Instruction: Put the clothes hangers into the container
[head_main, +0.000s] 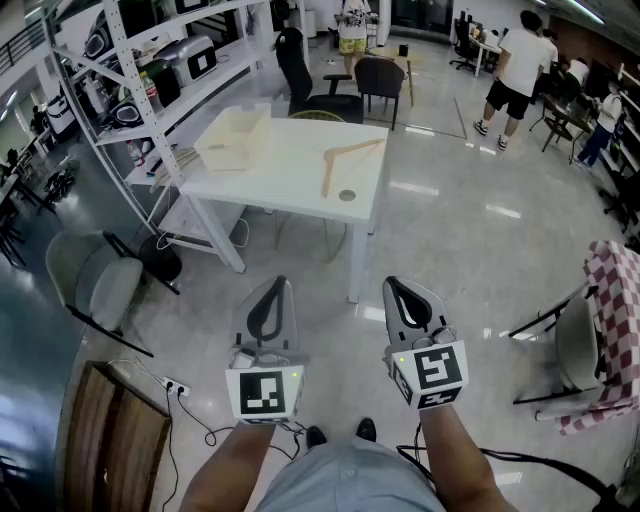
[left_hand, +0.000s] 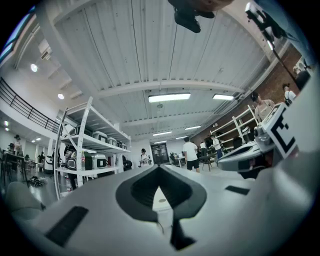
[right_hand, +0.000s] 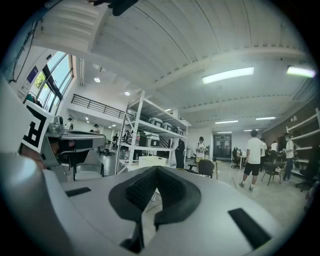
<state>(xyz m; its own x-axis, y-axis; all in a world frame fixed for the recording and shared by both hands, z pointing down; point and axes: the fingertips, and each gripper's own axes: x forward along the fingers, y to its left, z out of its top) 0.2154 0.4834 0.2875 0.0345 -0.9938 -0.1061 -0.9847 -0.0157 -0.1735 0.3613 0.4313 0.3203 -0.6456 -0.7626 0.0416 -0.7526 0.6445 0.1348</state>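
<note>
On white table (head_main: 290, 165), hanger (head_main: 352, 150), container (head_main: 232, 138), shelving (head_main: 128, 62) beside

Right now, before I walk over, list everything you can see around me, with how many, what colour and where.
table: one, white, ahead in the middle
container: one, cream, on the table's left part
clothes hanger: one, wooden, lying on the table's right part, apart from the container
shelving rack: one, white, left of the table
office chair: one, black, behind the table
side chair: one, grey, on the floor at left
checked cloth: one, red and white, over a chair at right
power strip: one, white, floor at lower left
people: several, far back right
left tongs: one, grey, shut, empty
right tongs: one, grey, shut, empty
</note>
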